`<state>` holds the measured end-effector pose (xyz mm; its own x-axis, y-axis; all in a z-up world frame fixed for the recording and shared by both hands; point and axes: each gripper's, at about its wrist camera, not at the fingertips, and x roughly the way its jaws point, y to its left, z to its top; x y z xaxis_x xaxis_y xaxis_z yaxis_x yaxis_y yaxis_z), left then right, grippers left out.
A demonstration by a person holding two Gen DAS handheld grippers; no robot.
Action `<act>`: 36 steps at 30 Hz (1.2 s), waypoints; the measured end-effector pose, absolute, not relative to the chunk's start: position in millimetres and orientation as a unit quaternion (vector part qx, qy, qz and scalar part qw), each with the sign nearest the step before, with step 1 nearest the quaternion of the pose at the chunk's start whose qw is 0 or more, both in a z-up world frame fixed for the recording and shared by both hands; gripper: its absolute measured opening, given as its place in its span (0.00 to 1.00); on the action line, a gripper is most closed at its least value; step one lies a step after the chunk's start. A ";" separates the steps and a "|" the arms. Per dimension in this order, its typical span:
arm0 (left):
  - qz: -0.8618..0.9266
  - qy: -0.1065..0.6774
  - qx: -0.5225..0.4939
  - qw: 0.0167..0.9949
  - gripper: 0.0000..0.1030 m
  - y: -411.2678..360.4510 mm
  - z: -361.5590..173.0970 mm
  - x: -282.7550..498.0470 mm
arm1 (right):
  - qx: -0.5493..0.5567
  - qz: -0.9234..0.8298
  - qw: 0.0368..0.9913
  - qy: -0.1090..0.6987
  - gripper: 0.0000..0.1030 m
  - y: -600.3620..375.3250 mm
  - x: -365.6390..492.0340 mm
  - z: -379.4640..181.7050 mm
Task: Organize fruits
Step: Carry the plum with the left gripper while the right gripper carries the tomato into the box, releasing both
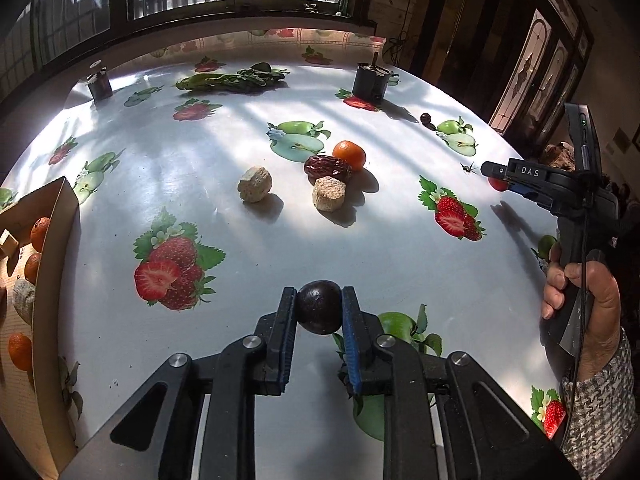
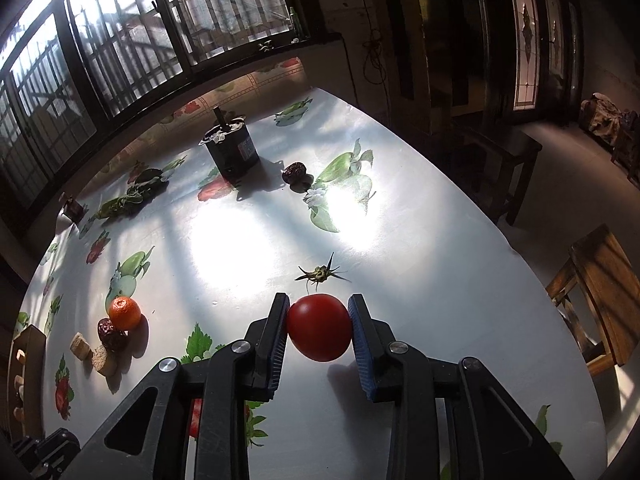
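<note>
We hold the left gripper (image 1: pixel 319 312) low over the table (image 1: pixel 248 248), pointing toward 12 o'clock, its two fingers pinching a dark purple fruit (image 1: pixel 319 307) between the pads just above a printed green apple. At 9 o'clock of it stands the cardboard box (image 1: pixel 56 280), with oranges (image 1: pixel 39 234) already inside. Toward 12 o'clock, well apart, lie a loose orange (image 1: pixel 349 155), a red date (image 1: pixel 328 169) touching it, and two pale beige lumps (image 1: pixel 255 184).

At 3 o'clock in the left view our right hand (image 1: pixel 580 296) grips the handle of the right gripper (image 2: pixel 319 330), which reaches level across the table. Its fingers clamp a red tomato (image 2: pixel 319 327) from both sides, lifted slightly off the cloth. Just beyond it at 12 o'clock lies a dried green calyx (image 2: pixel 321 273). Farther off stand a dark can (image 2: pixel 231 152) and another date (image 2: pixel 295 171).
</note>
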<state>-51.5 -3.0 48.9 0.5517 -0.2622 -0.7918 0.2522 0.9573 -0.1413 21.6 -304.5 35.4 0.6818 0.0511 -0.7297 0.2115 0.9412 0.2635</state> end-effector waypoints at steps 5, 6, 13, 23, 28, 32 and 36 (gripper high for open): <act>-0.130 0.433 -0.028 0.892 0.20 24.2 63.9 -68.3 | 0.178 -0.027 0.903 0.391 0.31 -299.8 20.1 35.1; -0.127 0.429 -0.034 0.894 0.20 30.8 66.9 -72.1 | 0.176 -0.025 0.905 0.388 0.31 -297.1 19.4 36.3; -0.096 0.401 -0.067 0.909 0.20 88.8 93.0 -99.8 | 0.148 0.013 0.910 0.388 0.31 -254.7 -4.5 51.3; 0.002 0.347 -0.119 0.930 0.20 205.6 127.7 -142.8 | 0.163 0.150 0.901 0.373 0.31 -148.5 -55.0 102.2; 0.055 0.333 -0.127 0.933 0.20 265.1 143.6 -157.8 | 0.161 0.246 0.880 0.374 0.32 -70.0 -61.3 130.2; 0.100 0.350 -0.140 0.921 0.20 321.2 138.1 -156.2 | 0.123 0.311 0.862 0.380 0.32 4.3 -64.4 142.3; 0.131 0.372 -0.138 0.909 0.20 353.2 120.5 -151.4 | 0.054 0.372 0.839 0.393 0.32 88.5 -77.2 133.9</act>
<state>-151.4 353.2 120.5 0.6891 0.1355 -0.7119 -0.3410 0.9274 -0.1536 -77.2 88.5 133.9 0.4152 0.6666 -0.6191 -0.5822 0.7176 0.3822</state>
